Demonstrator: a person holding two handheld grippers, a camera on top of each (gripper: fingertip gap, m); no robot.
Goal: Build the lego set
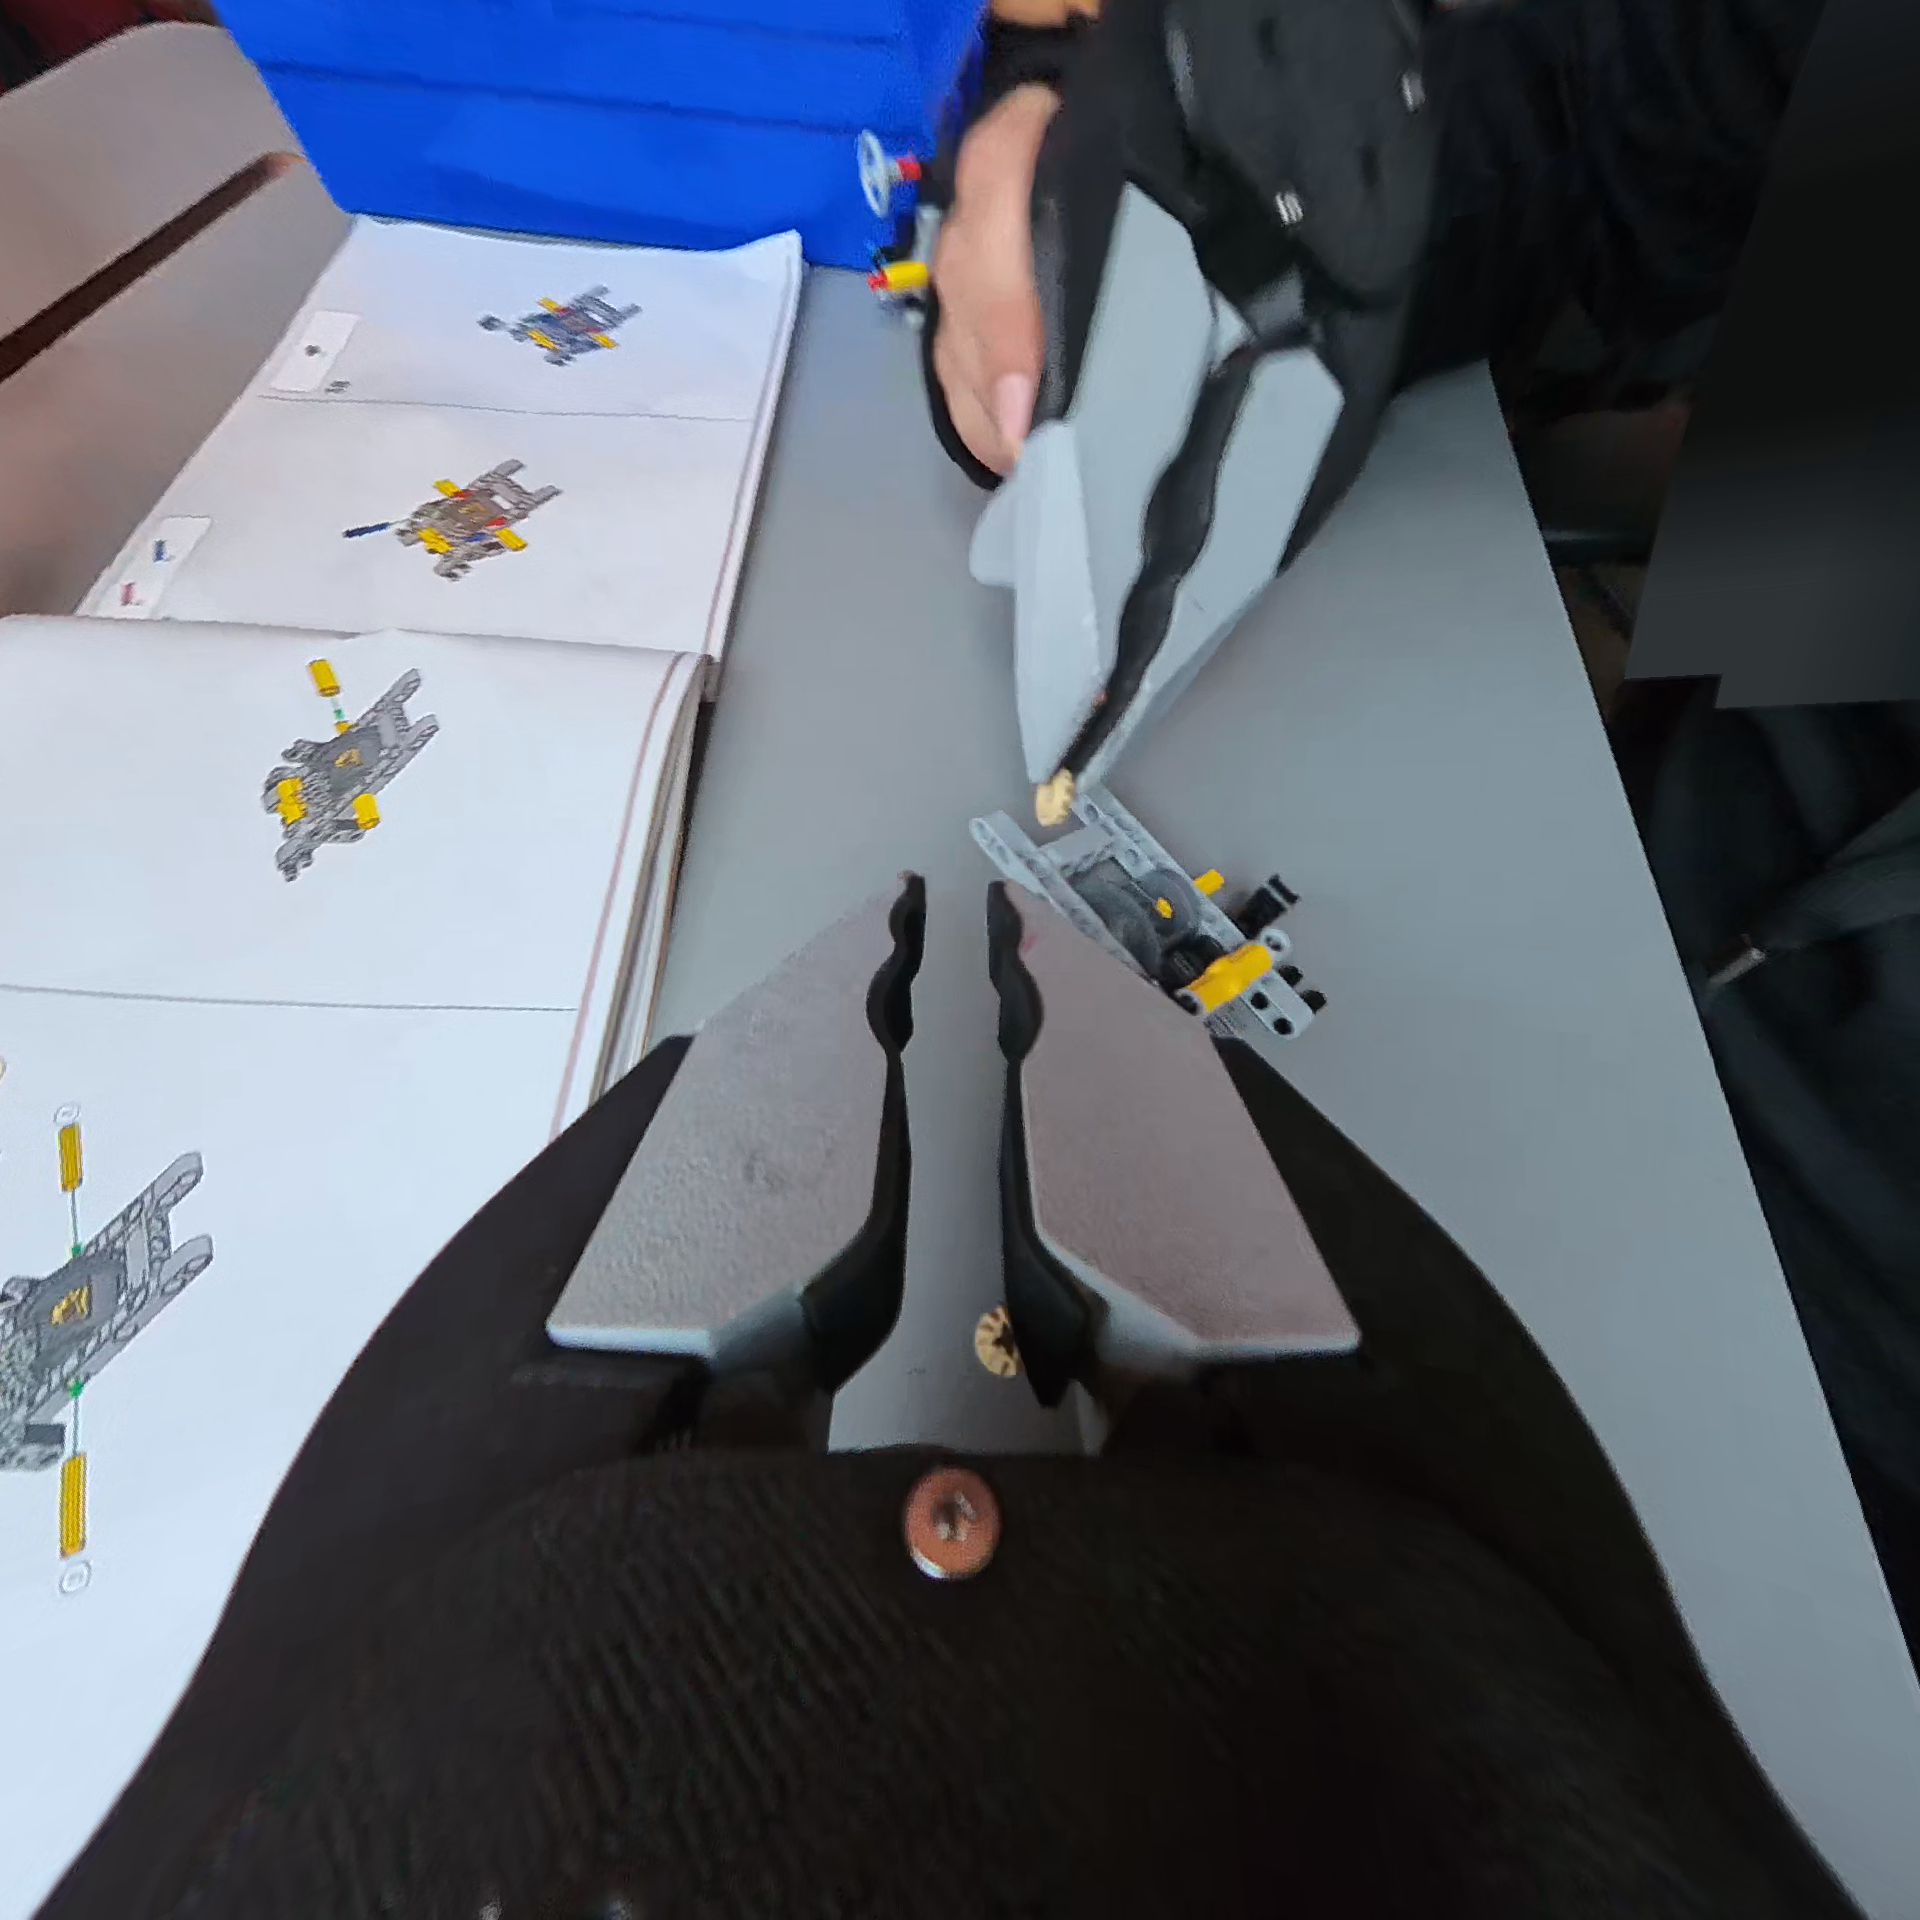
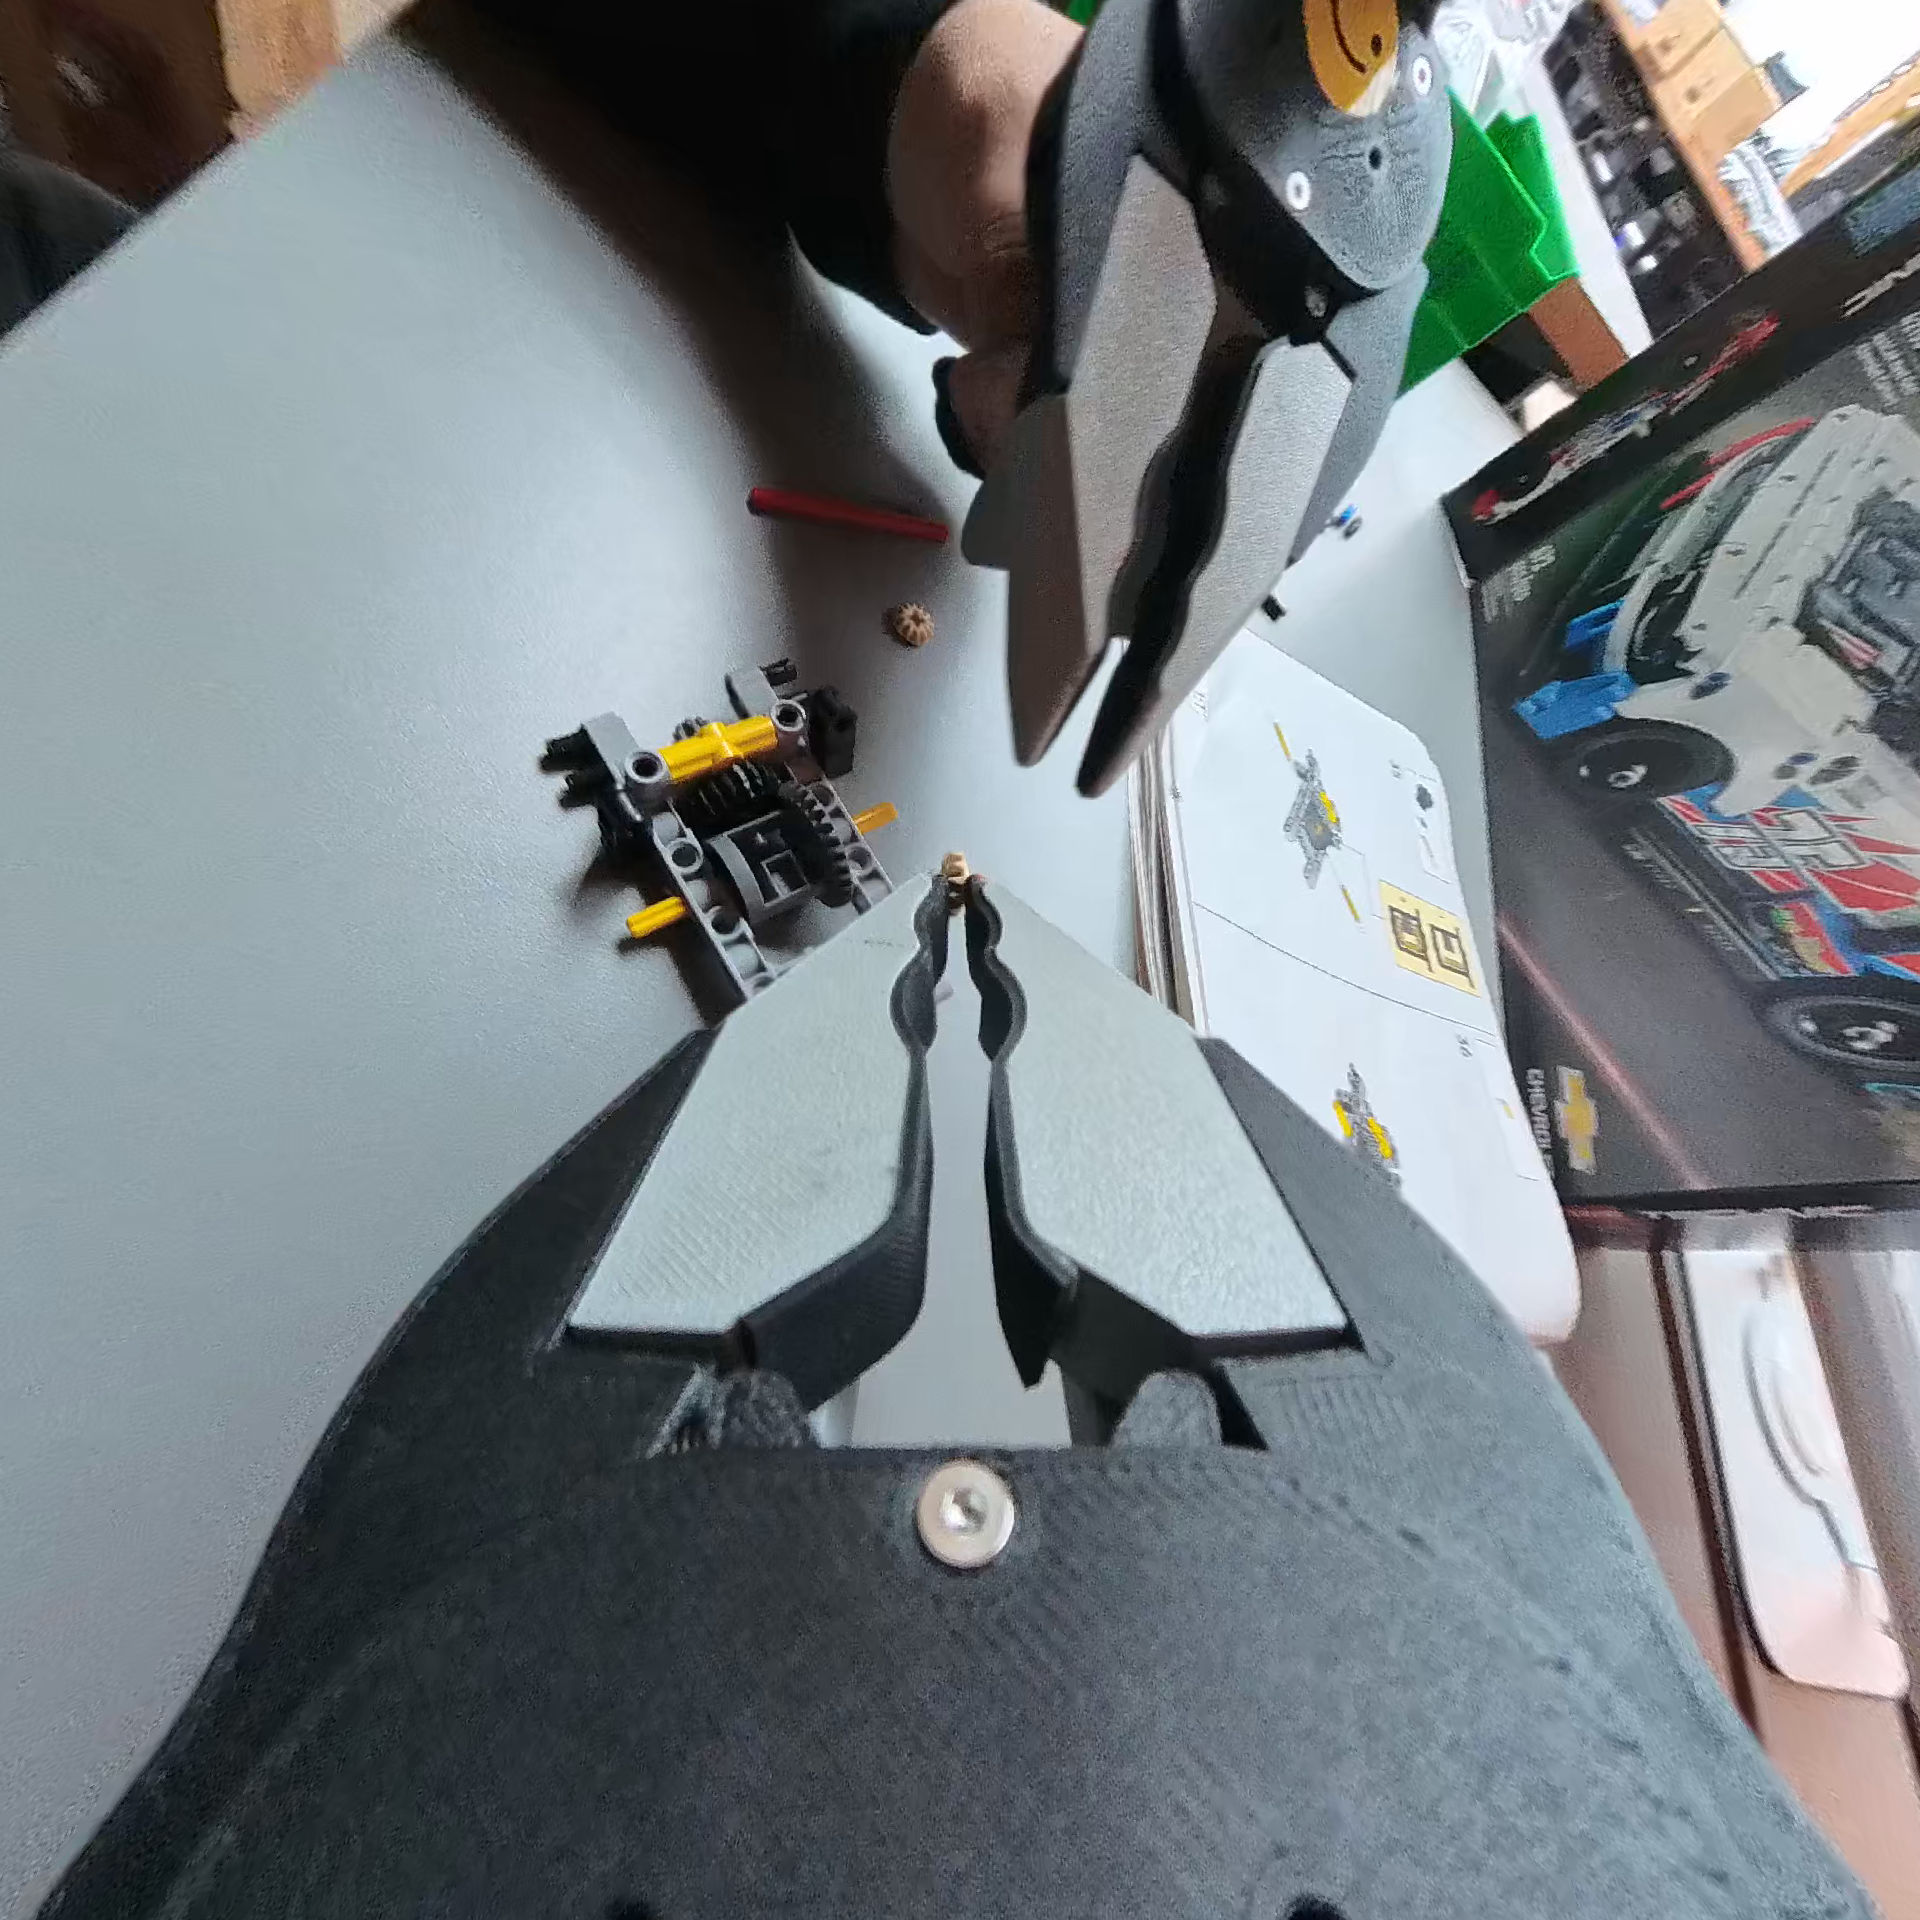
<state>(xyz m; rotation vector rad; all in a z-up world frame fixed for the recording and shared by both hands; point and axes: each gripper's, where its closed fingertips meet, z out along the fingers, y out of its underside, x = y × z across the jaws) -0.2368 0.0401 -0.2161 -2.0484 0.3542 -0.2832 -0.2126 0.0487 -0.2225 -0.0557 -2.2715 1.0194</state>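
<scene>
A partly built grey, black and yellow lego assembly [image 1: 1153,920] lies on the grey table [image 1: 1455,1091]. My right gripper [image 2: 953,888] is shut on a small tan gear [image 2: 954,865] and holds it just off the assembly's [image 2: 738,821] near end. In the left wrist view the right gripper [image 1: 1065,769] comes down from above with the gear [image 1: 1054,802] at the frame's far end. My left gripper [image 1: 954,894] is slightly open and empty, just left of the assembly. It also shows in the right wrist view [image 2: 1060,774], above the table.
A second tan gear [image 2: 907,623] and a red axle [image 2: 847,514] lie beyond the assembly. The open instruction booklet [image 1: 416,779] lies to the left, with a blue bin [image 1: 623,104] behind it. The set's box [image 2: 1714,727] and a green bin [image 2: 1486,239] are at the right. Left and right tips are no more than a few centimetres apart.
</scene>
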